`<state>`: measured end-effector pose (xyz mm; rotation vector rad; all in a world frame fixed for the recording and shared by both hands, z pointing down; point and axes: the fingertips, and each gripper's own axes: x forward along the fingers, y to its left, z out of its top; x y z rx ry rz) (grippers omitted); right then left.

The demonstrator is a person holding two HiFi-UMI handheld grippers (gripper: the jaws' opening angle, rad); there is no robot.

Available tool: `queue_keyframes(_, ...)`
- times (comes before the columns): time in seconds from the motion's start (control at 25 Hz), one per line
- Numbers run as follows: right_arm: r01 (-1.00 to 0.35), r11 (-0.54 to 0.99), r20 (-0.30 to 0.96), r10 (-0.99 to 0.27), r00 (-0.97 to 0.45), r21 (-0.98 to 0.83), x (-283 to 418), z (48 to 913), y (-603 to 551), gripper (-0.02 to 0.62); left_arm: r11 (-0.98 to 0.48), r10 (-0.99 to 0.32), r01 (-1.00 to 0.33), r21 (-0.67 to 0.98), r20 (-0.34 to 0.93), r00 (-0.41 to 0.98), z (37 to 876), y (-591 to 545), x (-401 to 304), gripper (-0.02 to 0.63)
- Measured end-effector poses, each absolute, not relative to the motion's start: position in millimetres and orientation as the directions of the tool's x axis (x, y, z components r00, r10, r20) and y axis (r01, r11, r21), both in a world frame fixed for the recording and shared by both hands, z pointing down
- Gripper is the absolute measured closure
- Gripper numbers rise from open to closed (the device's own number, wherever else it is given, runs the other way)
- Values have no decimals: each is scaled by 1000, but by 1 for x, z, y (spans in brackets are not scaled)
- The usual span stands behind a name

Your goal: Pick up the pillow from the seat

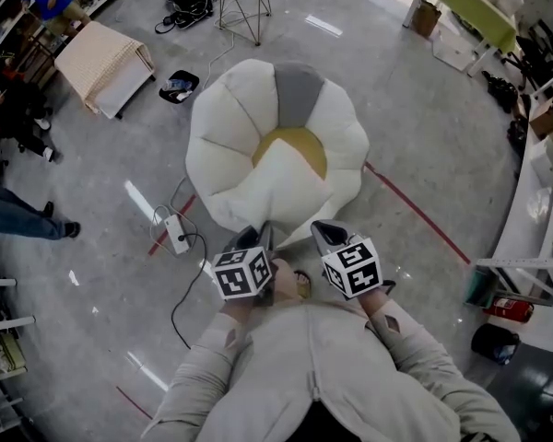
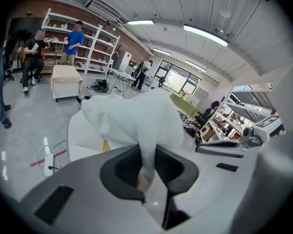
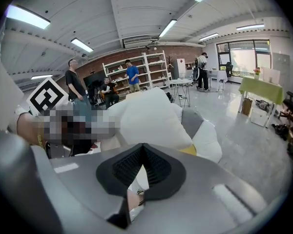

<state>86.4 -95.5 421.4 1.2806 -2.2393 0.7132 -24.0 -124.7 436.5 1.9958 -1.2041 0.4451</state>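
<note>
- Holding a gripper in each hand, we stand over the seat (image 1: 223, 127), with our beige sleeves (image 1: 258, 366) nearest the camera.
- Our left gripper (image 1: 260, 236) is clamped on the pillow (image 1: 290, 187): a bunch of white cloth runs up between its jaws.
- Our right gripper (image 1: 327, 235), just beside the left, pinches the pillow's near edge at its jaw tips.
- We see the pillow hanging from both grips over the seat's near side, covering part of the yellow centre (image 1: 306, 144); whether its far edge touches the seat we cannot tell.
- We see a flower-shaped seat, with white petals and one grey petal (image 1: 300, 90).
- We find a power strip (image 1: 177, 235) on the floor to its left, and a red line (image 1: 415, 212) running to its right.
- Farther off we see a wire stool (image 1: 241, 3), a bench (image 1: 101, 58) and a green table (image 1: 465, 5).
</note>
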Motion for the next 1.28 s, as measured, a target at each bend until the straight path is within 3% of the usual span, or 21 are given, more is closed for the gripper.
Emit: queue_keyframes(1.28, -894, 417, 595, -681, -427, -164, 96, 409, -109, 595, -270, -623, -860, 434, 603, 499, 435, -142, -28, 540)
